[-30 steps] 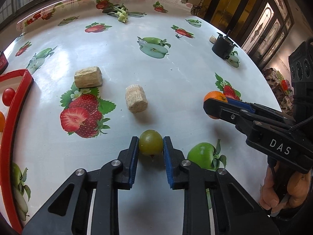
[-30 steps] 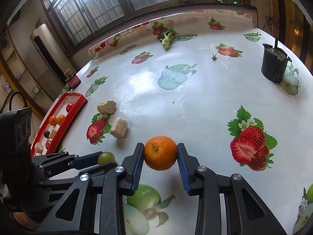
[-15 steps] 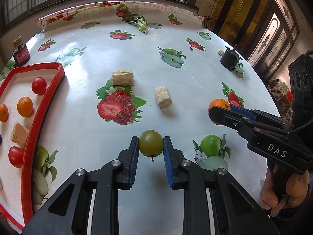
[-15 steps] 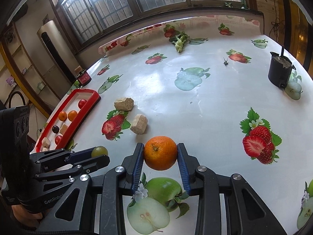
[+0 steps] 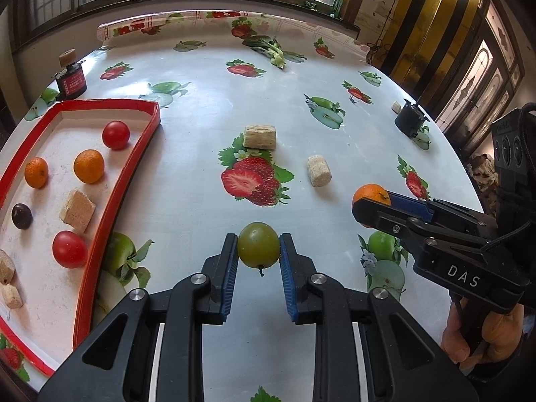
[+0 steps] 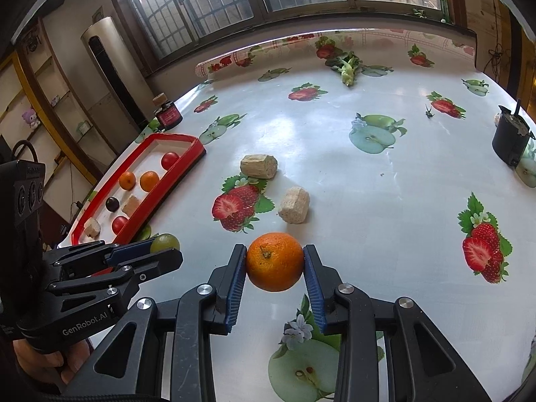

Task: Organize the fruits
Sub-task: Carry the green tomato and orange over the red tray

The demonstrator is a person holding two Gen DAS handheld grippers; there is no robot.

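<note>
My left gripper (image 5: 258,249) is shut on a green plum (image 5: 258,245) and holds it above the table, right of the red tray (image 5: 100,227). My right gripper (image 6: 274,263) is shut on an orange (image 6: 275,261), also held above the table. The orange shows in the left wrist view (image 5: 370,194), the plum in the right wrist view (image 6: 164,243). The tray (image 6: 187,164) holds two small oranges (image 5: 88,165), two red tomatoes (image 5: 115,134), a dark plum (image 5: 21,216) and several beige blocks (image 5: 77,211).
Two beige blocks (image 5: 260,137) (image 5: 319,175) lie on the fruit-print tablecloth. A black cup (image 5: 409,121) stands at the right edge, a small dark jar (image 5: 71,80) at the back left, a green vegetable (image 5: 273,52) at the far side.
Both grippers have risen and pulled back with their fruits. The left gripper has swung left, so the red tray and its contents have come into full view.
</note>
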